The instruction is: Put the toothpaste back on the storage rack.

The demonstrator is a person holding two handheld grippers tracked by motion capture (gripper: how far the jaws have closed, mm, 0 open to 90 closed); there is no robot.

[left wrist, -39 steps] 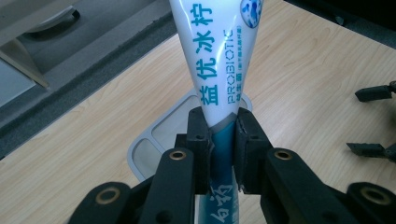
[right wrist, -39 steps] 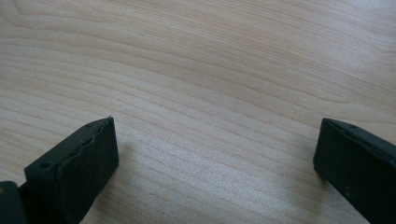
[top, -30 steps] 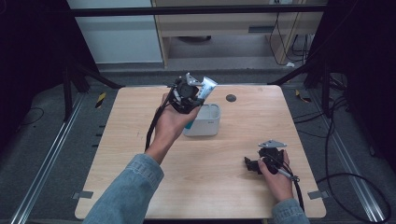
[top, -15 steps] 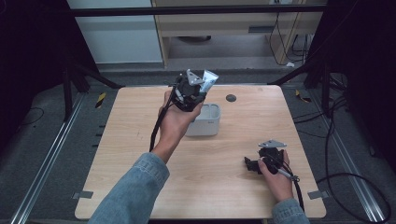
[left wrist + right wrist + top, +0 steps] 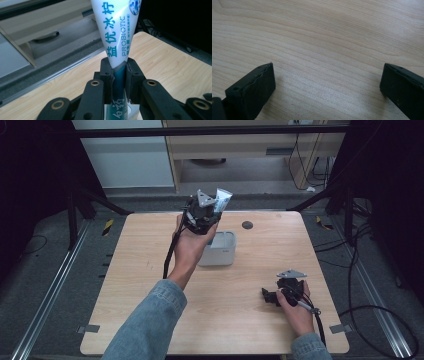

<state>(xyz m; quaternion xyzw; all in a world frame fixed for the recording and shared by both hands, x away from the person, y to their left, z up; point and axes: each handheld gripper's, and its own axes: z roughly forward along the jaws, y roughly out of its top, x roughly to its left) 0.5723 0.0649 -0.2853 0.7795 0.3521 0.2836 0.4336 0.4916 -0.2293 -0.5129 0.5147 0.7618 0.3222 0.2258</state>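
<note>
A white and teal toothpaste tube stands up between the black jaws of my left gripper, which is shut on the tube's lower part. In the high view the left gripper is held in the air just above the far side of a small white box, and the tube sticks up and away from it. My right gripper rests low on the wooden table at the near right. Its jaws are wide open with bare wood between them.
A small dark round disc lies on the table beyond the white box. Black frame legs and cables stand around the table's edges. A cable trails from each gripper along the forearm.
The left gripper and its tube sit a little higher and farther back in the picture than a second ago. The right gripper has kept still.
</note>
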